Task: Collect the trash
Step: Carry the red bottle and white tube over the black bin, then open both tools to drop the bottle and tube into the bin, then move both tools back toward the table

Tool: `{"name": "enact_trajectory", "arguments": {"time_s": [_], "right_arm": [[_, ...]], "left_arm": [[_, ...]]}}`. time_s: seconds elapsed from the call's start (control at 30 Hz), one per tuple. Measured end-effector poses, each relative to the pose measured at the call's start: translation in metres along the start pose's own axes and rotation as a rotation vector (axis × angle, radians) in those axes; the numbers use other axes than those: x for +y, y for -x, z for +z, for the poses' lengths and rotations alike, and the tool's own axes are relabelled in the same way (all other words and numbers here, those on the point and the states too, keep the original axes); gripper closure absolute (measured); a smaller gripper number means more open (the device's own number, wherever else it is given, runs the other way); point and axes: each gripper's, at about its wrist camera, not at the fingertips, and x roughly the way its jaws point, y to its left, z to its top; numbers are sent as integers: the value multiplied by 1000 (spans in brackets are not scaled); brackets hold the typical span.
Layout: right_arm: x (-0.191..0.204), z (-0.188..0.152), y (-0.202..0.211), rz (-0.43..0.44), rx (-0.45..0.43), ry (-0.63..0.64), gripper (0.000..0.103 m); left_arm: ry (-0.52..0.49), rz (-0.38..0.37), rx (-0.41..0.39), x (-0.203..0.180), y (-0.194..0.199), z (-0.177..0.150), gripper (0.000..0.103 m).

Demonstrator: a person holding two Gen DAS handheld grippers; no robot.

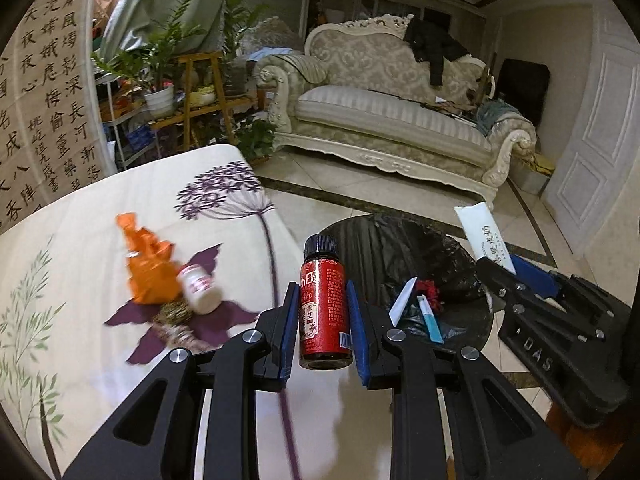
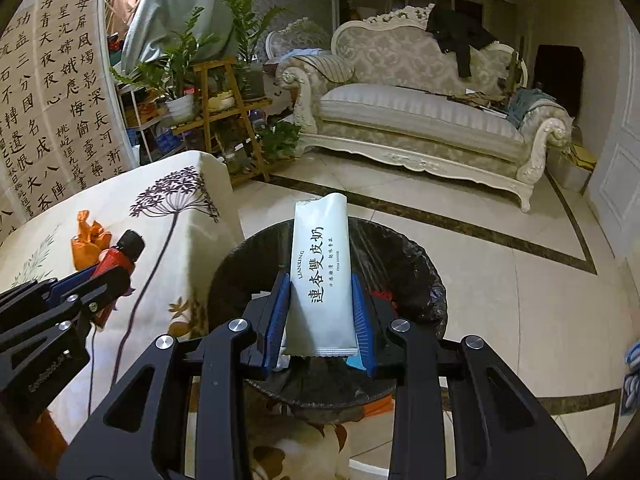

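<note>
Left gripper point(image 1: 323, 326) clamps a red bottle point(image 1: 323, 304) upright between its jaws. Right gripper point(image 2: 322, 312) clamps a white snack packet point(image 2: 322, 276); black-lined trash bin point(image 2: 400, 256) sits just past both jaws.

Left gripper point(image 1: 323, 322): pointed forward and downward, jaws closed narrowly with both blue pads point(image 1: 285, 332) pressing the sides of a red bottle point(image 1: 323, 300), held upright between them. Right gripper point(image 2: 321, 318): likewise angled downward, jaws clamped on a white packet point(image 2: 321, 276), which stands upright from the grip. In each wrist view the other gripper appears alongside, the two apart and not touching.
</note>
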Motion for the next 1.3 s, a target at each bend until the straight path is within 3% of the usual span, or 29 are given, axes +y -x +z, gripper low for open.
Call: {"name": "enact_trajectory", "arguments": {"time_s": [0.63, 0.73, 0.8, 1.1, 1.3], "right_arm": [[-29, 7, -51, -13, 45, -69, 71], [-33, 6, -54, -14, 46, -83, 70], [-35, 6, -54, -18, 44, -91, 59], [-41, 4, -43, -32, 34, -117, 54], [-37, 0, -34, -20, 34, -121, 49]], "left_arm": [[-108, 16, 57, -28, -60, 17, 78], [-114, 21, 60, -28, -62, 18, 67], [-115, 34, 44, -27, -60, 17, 53], [-70, 48, 26, -17, -51, 22, 36], [-45, 65, 17, -8, -36, 18, 35]]}}
